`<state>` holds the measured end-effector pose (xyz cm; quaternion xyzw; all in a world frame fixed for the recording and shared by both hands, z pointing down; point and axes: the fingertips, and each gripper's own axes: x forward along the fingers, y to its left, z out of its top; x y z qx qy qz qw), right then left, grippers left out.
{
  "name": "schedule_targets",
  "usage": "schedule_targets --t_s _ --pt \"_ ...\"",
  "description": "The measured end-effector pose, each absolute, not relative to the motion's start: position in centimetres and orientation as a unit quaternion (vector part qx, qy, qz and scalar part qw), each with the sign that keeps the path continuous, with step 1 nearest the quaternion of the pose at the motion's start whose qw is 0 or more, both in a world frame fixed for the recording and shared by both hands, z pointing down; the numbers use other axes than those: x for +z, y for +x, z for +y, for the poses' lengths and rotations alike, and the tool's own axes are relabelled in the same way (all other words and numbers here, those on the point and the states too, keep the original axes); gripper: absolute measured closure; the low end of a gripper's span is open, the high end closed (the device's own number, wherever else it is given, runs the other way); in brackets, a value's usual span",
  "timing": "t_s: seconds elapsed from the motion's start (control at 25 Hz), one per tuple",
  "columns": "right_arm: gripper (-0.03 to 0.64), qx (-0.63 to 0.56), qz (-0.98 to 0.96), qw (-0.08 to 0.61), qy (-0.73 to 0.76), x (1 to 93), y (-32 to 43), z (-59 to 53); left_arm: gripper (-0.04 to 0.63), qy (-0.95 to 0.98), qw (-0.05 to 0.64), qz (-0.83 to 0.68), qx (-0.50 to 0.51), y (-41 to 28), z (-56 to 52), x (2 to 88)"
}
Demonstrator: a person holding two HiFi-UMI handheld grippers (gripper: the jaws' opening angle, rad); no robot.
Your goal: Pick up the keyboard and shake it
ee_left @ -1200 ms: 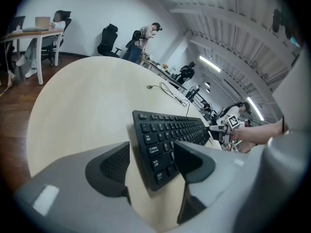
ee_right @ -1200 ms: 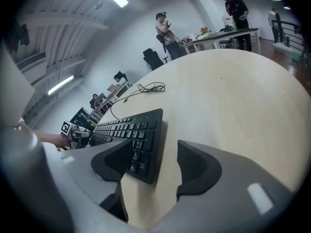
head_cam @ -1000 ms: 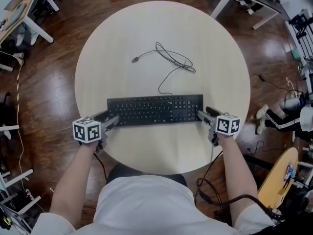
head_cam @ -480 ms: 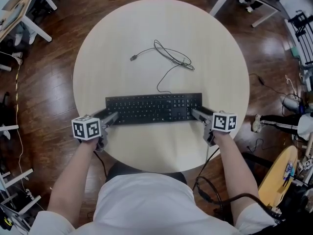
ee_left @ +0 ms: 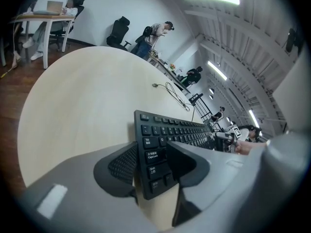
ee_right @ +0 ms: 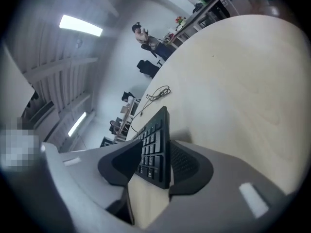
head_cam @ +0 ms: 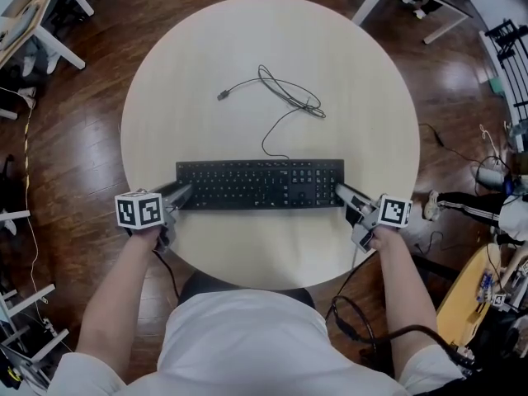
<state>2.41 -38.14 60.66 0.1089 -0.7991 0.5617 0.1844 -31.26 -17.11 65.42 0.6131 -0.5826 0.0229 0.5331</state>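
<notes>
Both grippers have slid inward since a second ago. The left gripper (head_cam: pixel 183 193) and right gripper (head_cam: pixel 343 194) are closing their jaws onto the two ends of the keyboard (head_cam: pixel 260 184), which lies on the round table (head_cam: pixel 272 64) near the person.

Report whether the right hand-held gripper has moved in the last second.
Yes. The right hand-held gripper slid outward toward the round beige table's right rim, jaws closing around the black keyboard's end.
</notes>
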Motion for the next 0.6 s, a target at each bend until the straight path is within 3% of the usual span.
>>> schedule_targets --t_s 0.08,0.28,0.6 --pt "0.461 0.571 -0.799 0.164 0.099 59.3 2.7 -38.4 0.416 0.613 0.535 -0.581 0.02 -31.2 -17.2 65.4" --pt "0.551 0.605 -0.786 0.095 0.084 56.0 3.2 -39.1 0.411 0.615 0.549 -0.565 -0.005 -30.6 -17.3 65.3" --pt "0.538 0.609 -0.791 -0.005 0.062 49.7 3.3 -40.1 0.41 0.63 0.57 -0.525 -0.041 -27.5 -18.7 65.1"
